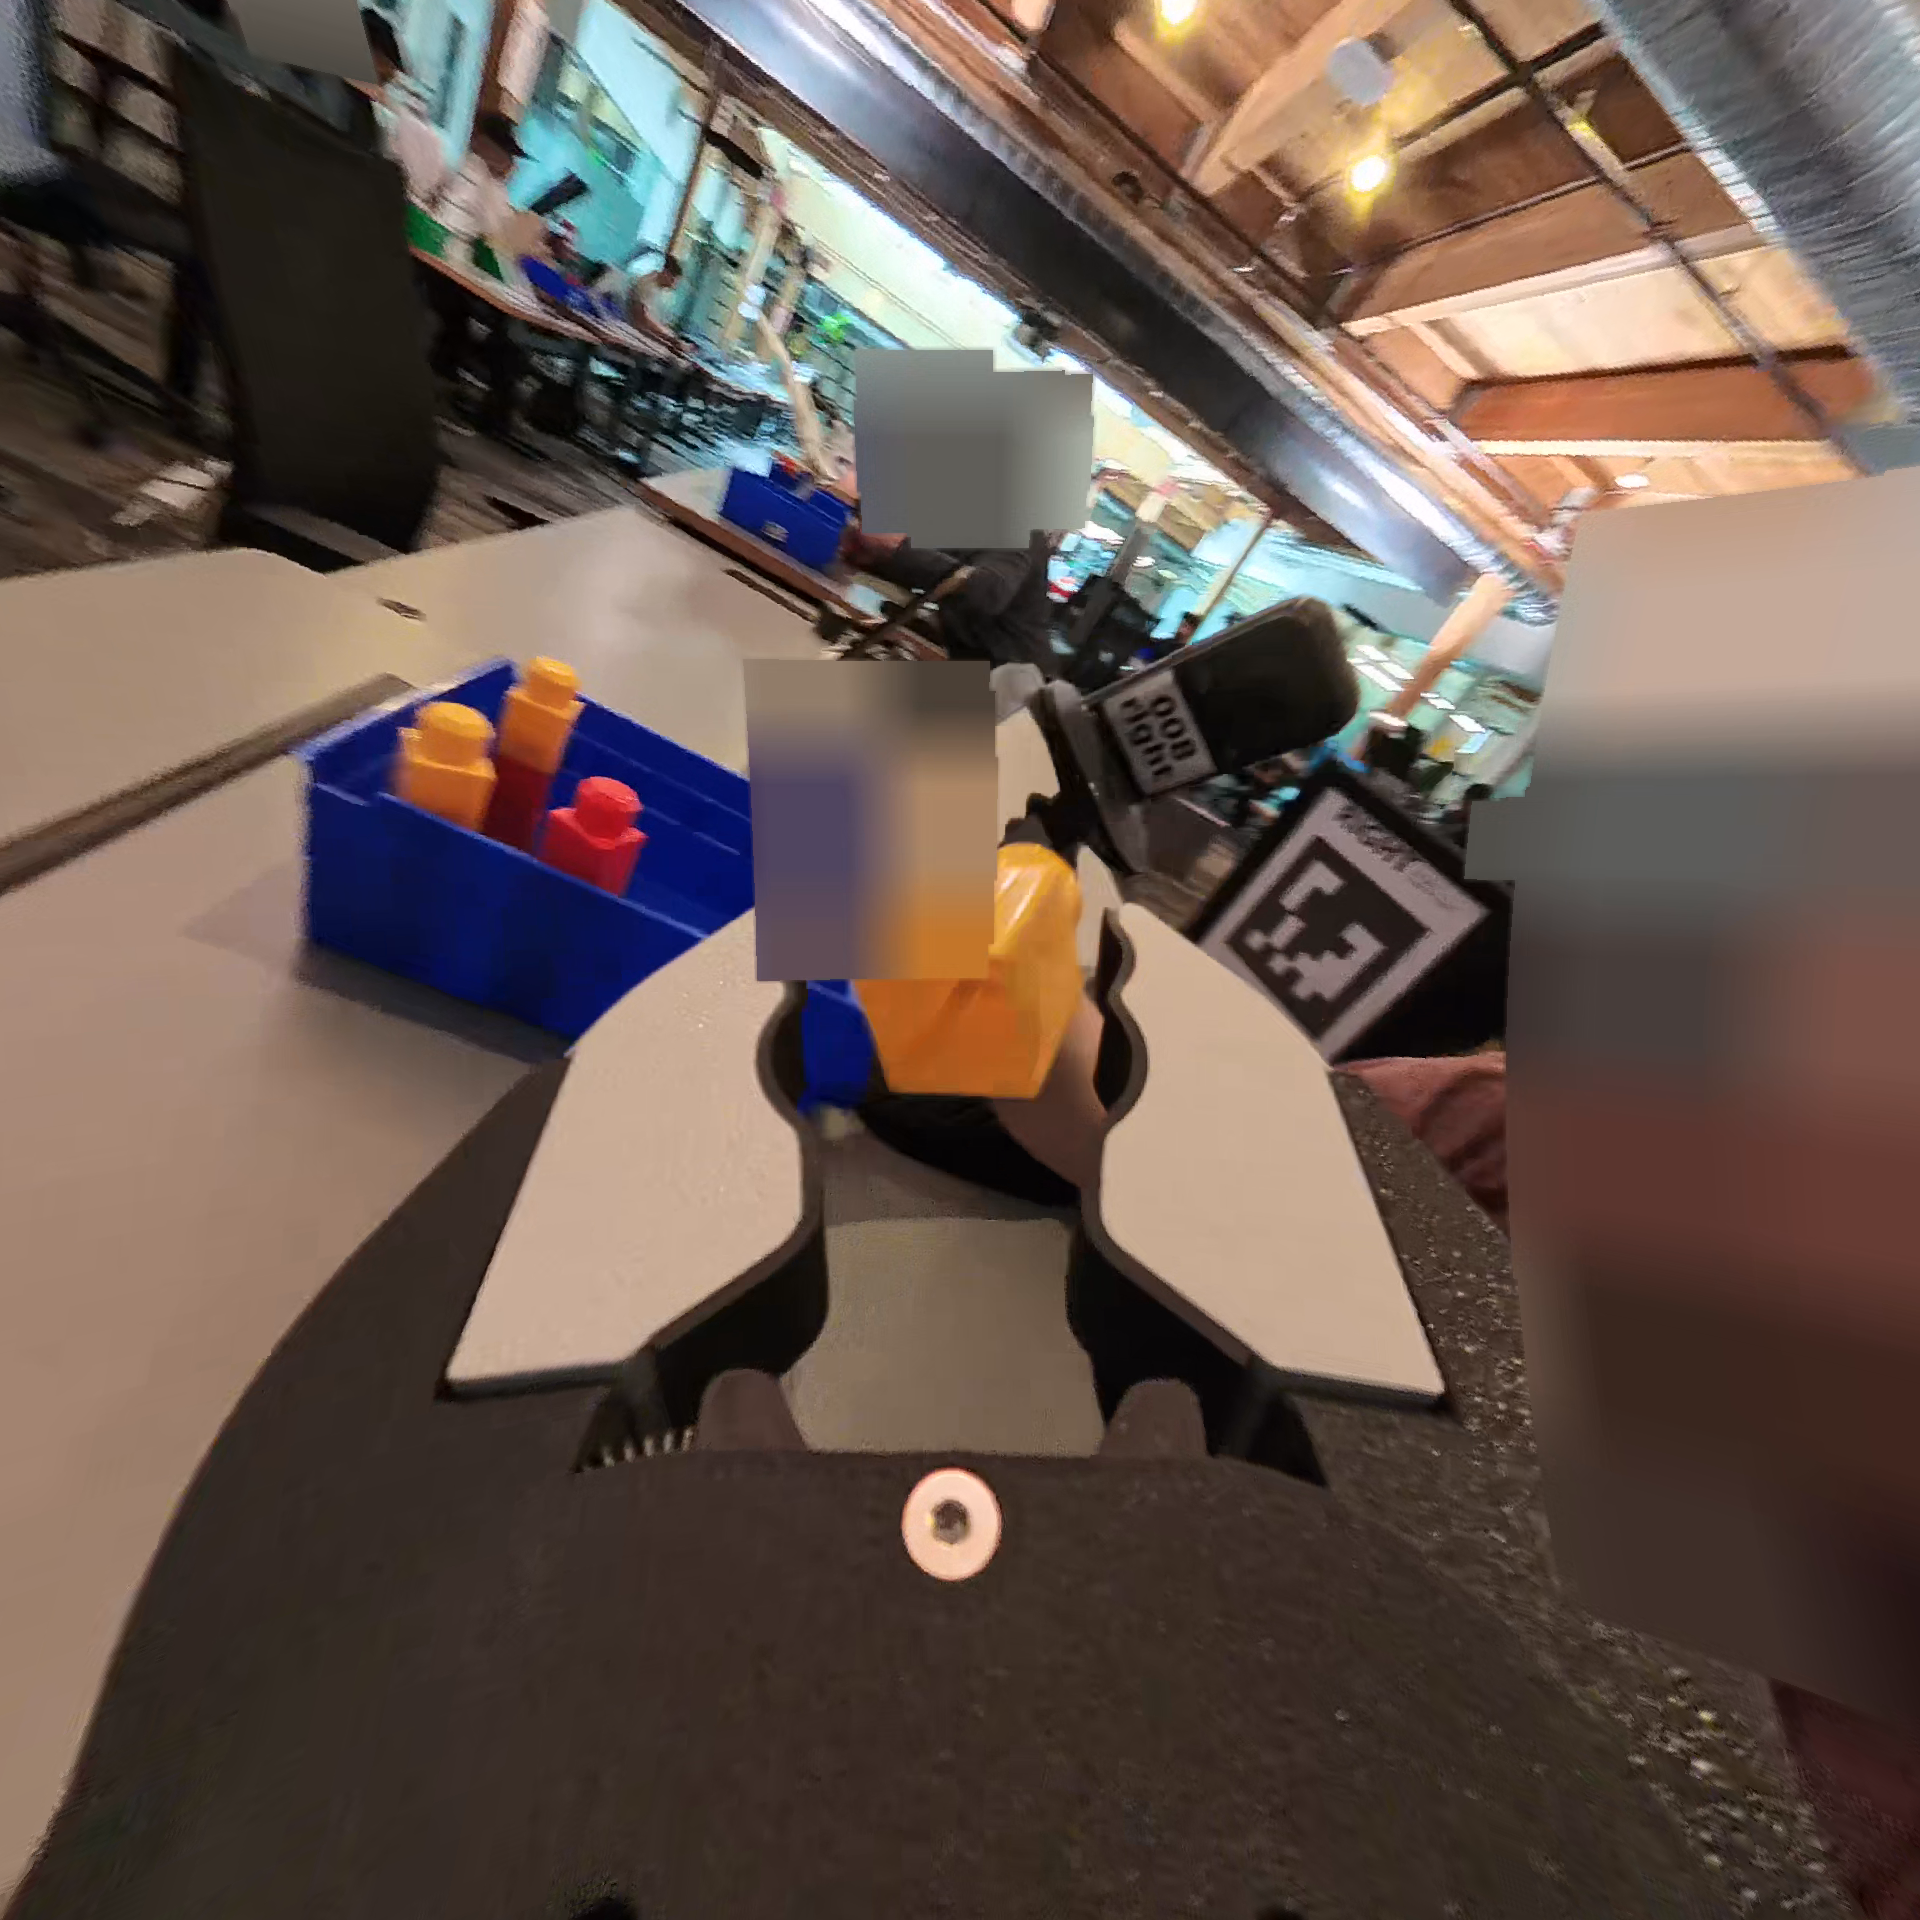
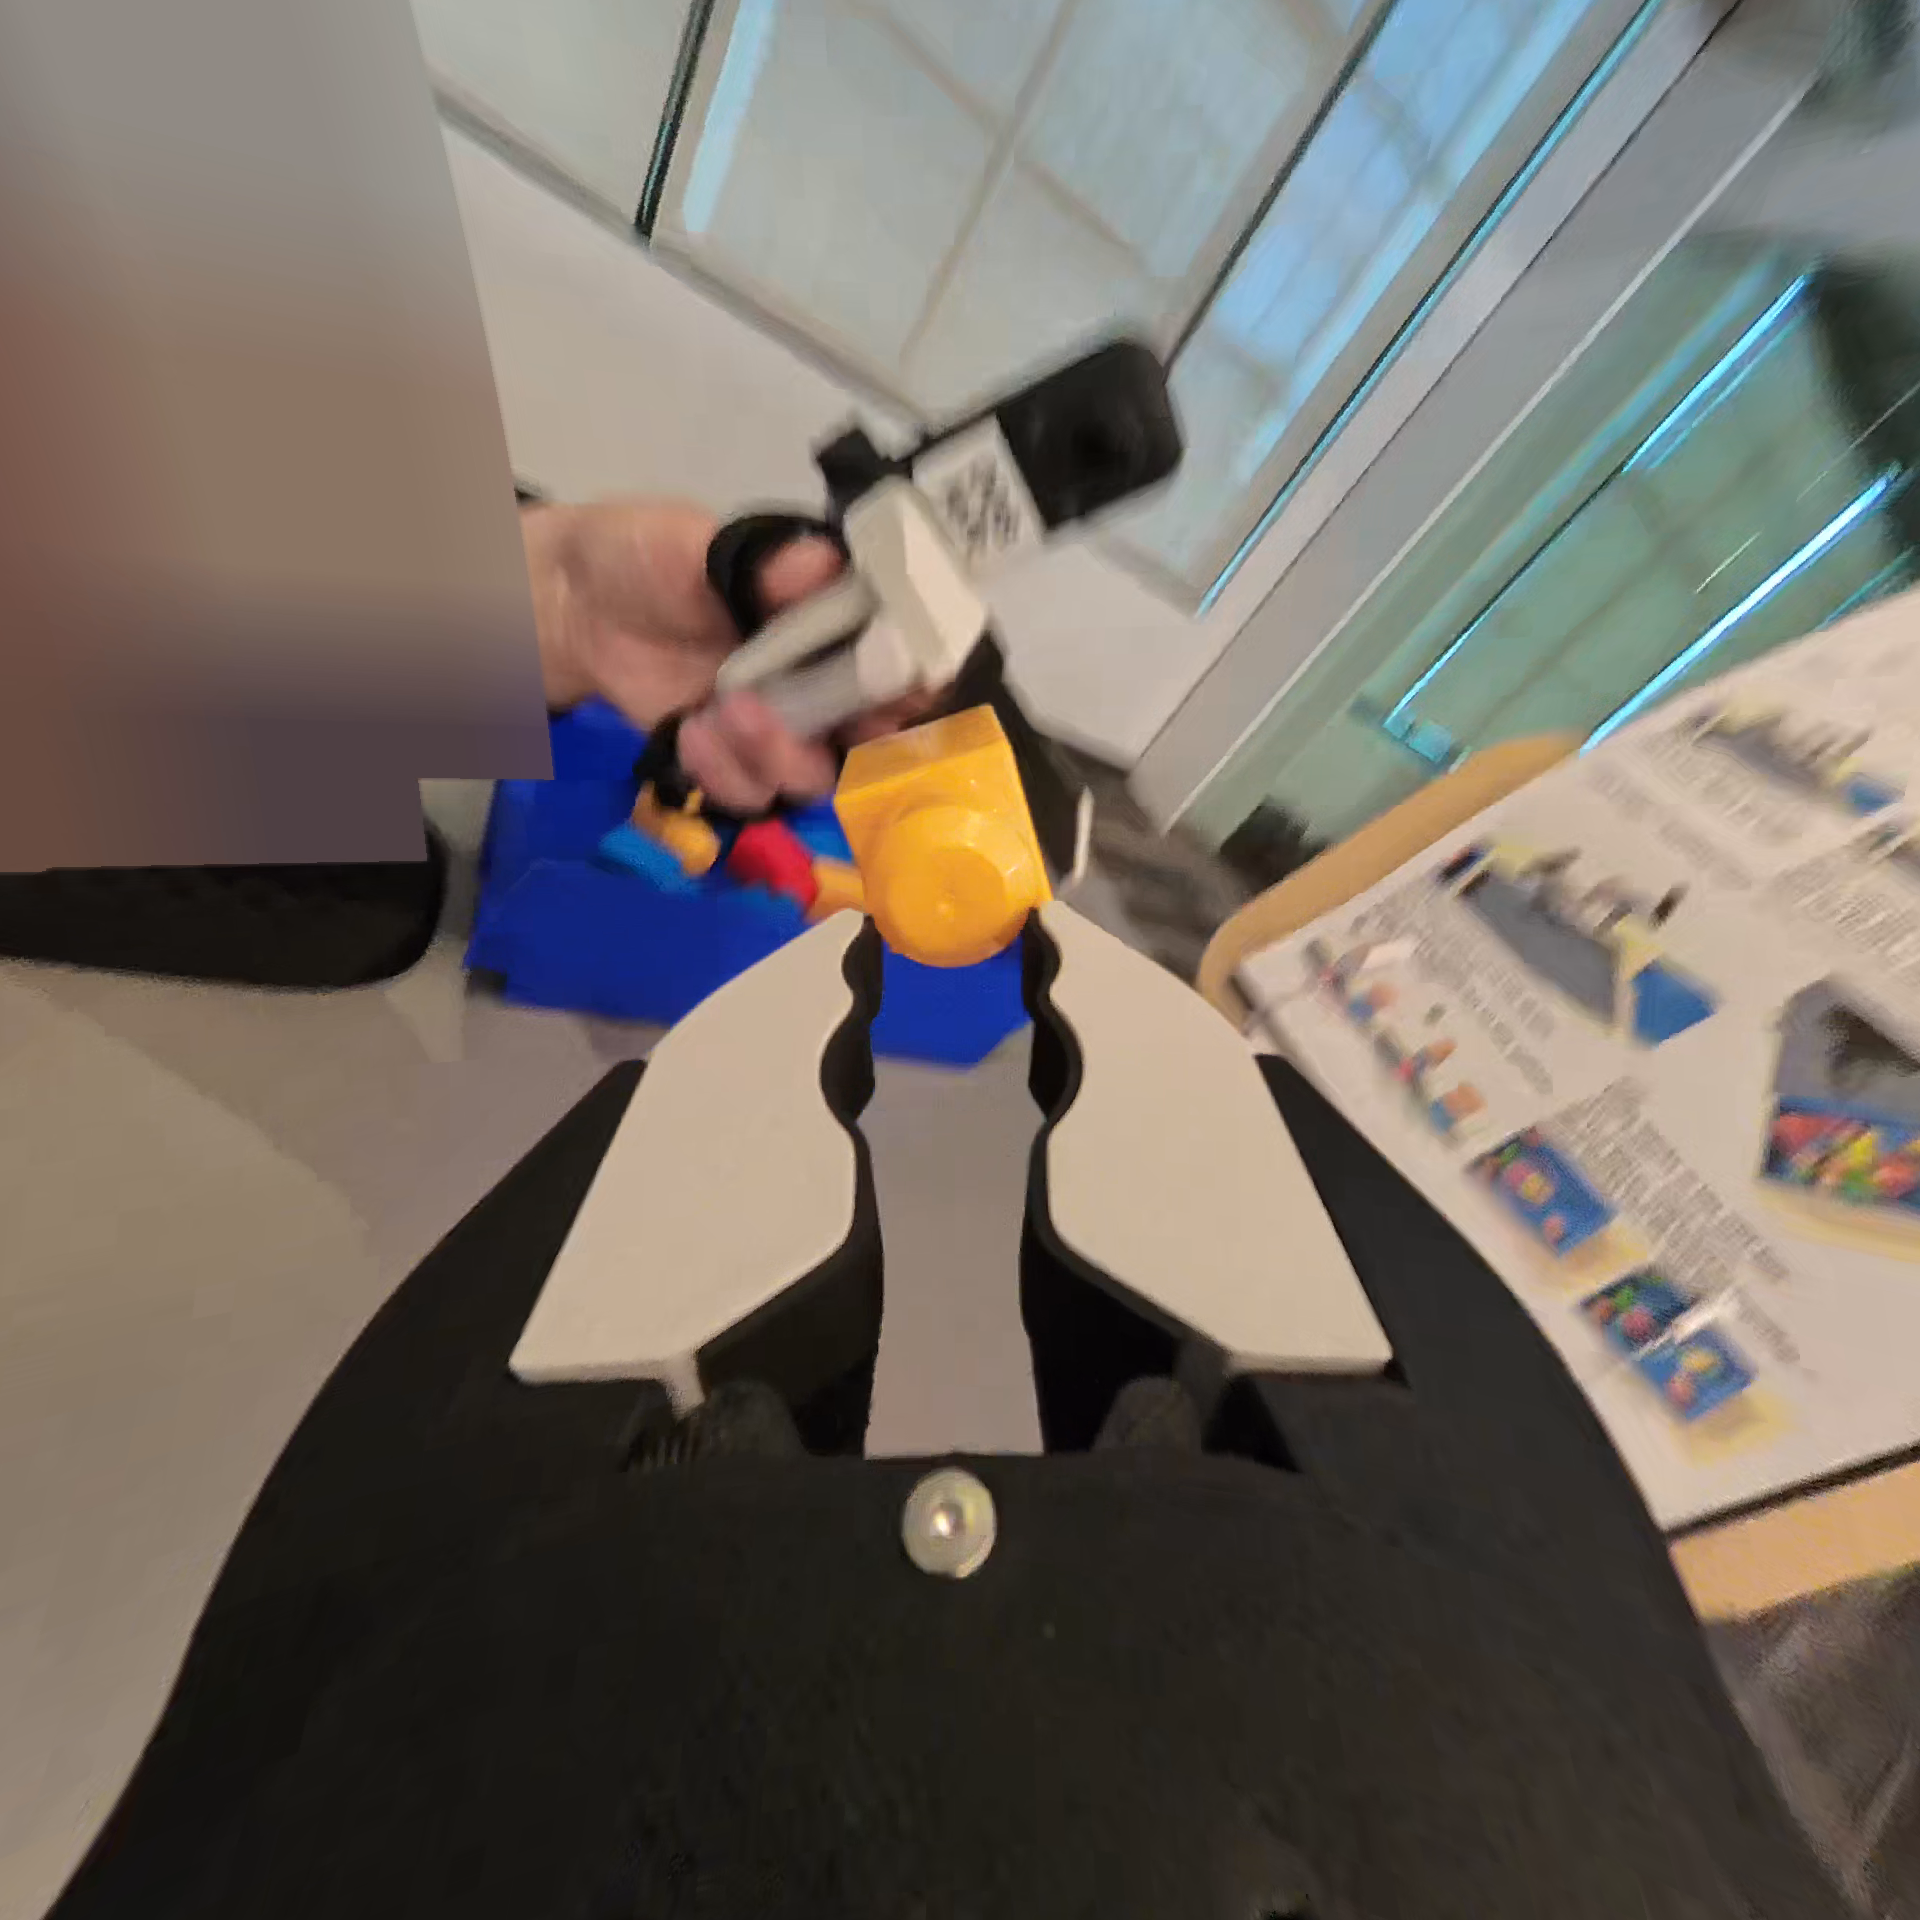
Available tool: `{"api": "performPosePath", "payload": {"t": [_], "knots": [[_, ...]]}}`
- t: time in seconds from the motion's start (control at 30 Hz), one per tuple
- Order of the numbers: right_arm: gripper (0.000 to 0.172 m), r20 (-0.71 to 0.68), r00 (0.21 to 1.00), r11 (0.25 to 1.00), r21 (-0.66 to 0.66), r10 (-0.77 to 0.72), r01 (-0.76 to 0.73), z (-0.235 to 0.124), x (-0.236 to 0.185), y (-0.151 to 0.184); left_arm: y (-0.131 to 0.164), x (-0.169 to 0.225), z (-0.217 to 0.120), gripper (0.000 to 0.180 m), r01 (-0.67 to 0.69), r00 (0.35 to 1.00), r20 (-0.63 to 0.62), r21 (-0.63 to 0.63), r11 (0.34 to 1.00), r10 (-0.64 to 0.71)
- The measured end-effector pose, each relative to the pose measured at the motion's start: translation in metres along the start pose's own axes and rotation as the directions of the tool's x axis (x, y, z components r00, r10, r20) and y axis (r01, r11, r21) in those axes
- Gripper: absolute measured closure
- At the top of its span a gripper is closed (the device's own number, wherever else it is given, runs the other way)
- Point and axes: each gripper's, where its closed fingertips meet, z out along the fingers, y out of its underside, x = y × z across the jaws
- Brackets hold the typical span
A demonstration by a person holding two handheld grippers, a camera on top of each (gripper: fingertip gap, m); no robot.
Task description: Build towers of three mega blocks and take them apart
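Orange block sits at the tips of the right claw, its round stud pinched between the two fingers, lifted above the blue bin. The left claw seems to grip the same block from the far side (a mosaic patch hides part of it). Likely a pull-apart or handover; next, one claw must let go. More blocks stand in the bin on the counter.
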Motion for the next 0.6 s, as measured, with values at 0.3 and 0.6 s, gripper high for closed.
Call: {"api": "performPosePath", "payload": {"t": [0.3, 0.6], "knots": [[0.145, -0.042, 0.890, 0.385, -0.891, 0.454, -0.239, -0.024, -0.050, 0.192, 0.003, -0.053, -0.115, 0.128, -0.023, 0.783, 0.600, -0.236, 0.972, 0.164], [0.144, -0.056, 0.880, 0.295, -0.930, 0.471, -0.217, -0.022, -0.062, 0.214, 0.074, -0.110, -0.209, 0.128, 0.309, 0.560, 0.785, -0.495, 0.812, 0.266]]}}
